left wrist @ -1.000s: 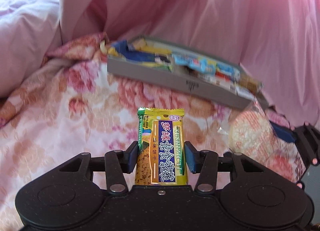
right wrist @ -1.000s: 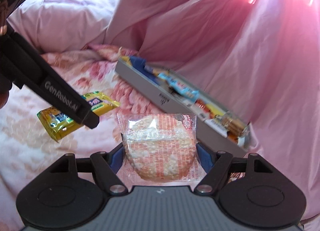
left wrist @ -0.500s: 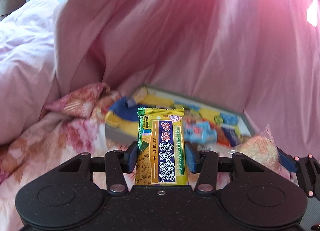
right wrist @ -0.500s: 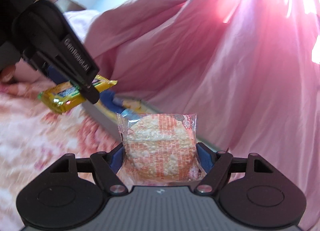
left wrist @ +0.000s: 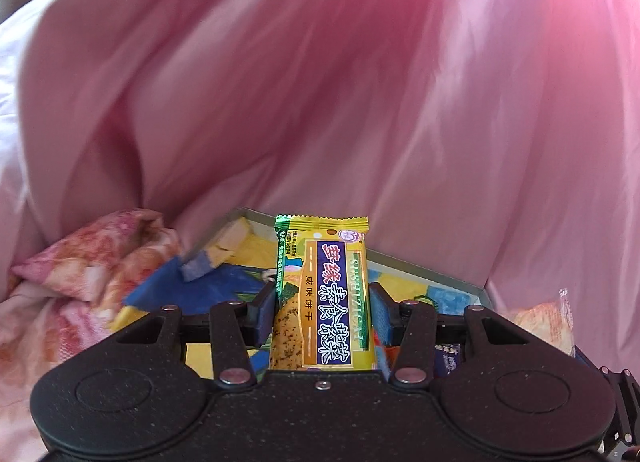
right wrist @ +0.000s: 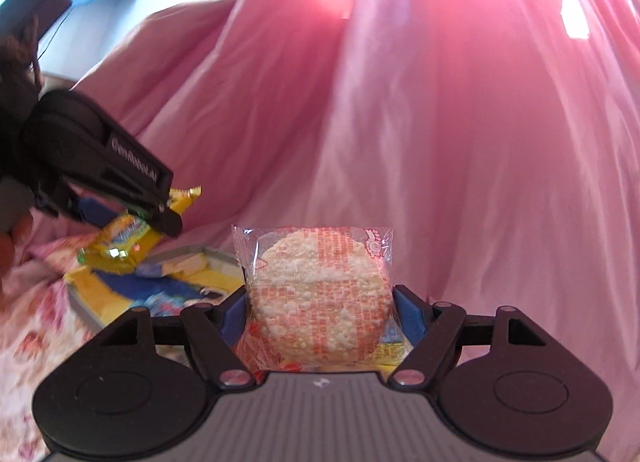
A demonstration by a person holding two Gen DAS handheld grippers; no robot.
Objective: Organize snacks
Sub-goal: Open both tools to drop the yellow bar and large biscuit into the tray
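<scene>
Left tongs (left wrist: pixel 322 308) clamp yellow biscuit packet (left wrist: pixel 322 294), right tongs (right wrist: pixel 320 312) clamp rice cracker (right wrist: pixel 318 294); both above grey tray (left wrist: pixel 420 265) full of snack packets (left wrist: pixel 192 286).

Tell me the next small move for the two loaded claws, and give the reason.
Probably carry both on over the grey tray and lower them. The left claw is clamped on the yellow cracker packet, the right claw on the round rice cracker, and the tray, already holding snacks, lies just ahead and below.
</scene>
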